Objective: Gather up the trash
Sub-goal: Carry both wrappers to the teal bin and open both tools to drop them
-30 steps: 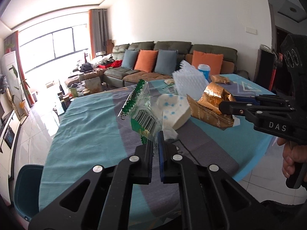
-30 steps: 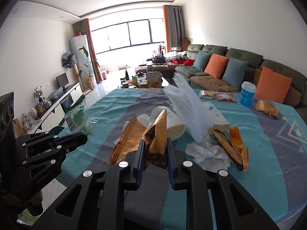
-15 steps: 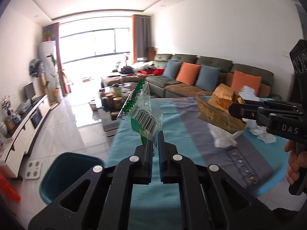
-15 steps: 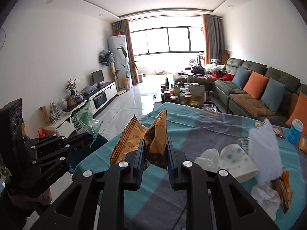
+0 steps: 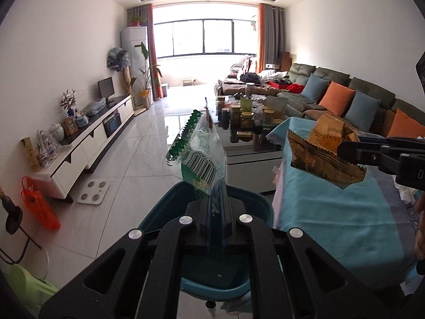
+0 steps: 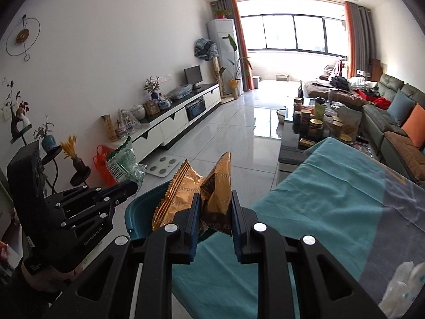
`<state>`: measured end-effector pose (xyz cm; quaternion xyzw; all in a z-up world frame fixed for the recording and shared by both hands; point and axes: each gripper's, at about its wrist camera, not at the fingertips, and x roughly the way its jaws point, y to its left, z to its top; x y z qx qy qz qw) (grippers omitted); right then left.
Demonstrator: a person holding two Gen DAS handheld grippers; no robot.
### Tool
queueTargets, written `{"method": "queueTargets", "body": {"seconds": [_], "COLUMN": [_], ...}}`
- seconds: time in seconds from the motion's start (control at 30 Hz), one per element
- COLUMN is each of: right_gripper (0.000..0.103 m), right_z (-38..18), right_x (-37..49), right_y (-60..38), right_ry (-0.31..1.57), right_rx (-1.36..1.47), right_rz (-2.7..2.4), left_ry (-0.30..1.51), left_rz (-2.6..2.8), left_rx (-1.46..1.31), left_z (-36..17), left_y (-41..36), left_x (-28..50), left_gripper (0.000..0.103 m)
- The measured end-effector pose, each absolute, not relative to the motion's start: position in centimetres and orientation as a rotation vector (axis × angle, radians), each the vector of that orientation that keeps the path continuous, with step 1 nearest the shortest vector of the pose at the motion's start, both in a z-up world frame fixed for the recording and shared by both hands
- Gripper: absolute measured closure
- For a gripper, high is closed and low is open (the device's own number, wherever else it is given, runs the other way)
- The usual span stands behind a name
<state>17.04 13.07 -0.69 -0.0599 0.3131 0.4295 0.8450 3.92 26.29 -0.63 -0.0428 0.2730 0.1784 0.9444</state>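
My left gripper (image 5: pixel 217 194) is shut on a clear green-edged plastic wrapper (image 5: pixel 202 154) with a barcode and holds it above the dark teal trash bin (image 5: pixel 170 207) on the floor. My right gripper (image 6: pixel 214 207) is shut on a crumpled gold snack wrapper (image 6: pixel 204 188) and holds it over the table's left edge, beside the bin (image 6: pixel 138 218). The gold wrapper (image 5: pixel 321 151) and right gripper (image 5: pixel 342 150) show at the right of the left wrist view. The left gripper (image 6: pixel 132 186) with its wrapper (image 6: pixel 122 164) shows at the left of the right wrist view.
The table with a teal cloth (image 5: pixel 332 212) stands right of the bin. White tissue and a paper cup (image 6: pixel 403 287) lie on it. A coffee table with jars (image 5: pixel 247 122), a sofa (image 5: pixel 345 98), a TV cabinet (image 5: pixel 87 138) and an orange bag (image 5: pixel 39 207) are around.
Both grippers have swung left, away from the table's trash, with their wrappers held. The bin has come from the lower left to directly below the left gripper.
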Motion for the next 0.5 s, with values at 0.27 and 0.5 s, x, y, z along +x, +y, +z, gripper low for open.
{"method": "queueTargets", "body": {"seconds": [0.27, 0.5], "right_gripper": [0.084, 0.083], "right_z": [-3.9, -7.0], "right_x": [18.2, 19.3], "right_y": [20.9, 24.6], "right_ry": [0.793, 0.911], "right_rx": [-0.263, -0.398], "right_rz": [0.944, 0.909], "left_ry": [0.679, 0.772], "left_rz": [0.408, 0.397], "left_rx": [-0.194, -0.251], "left_z": [-6.1, -9.8], "left_y": [32.4, 33.7], "left_x": [4.3, 7.6], "left_gripper": [0.097, 0.097]}}
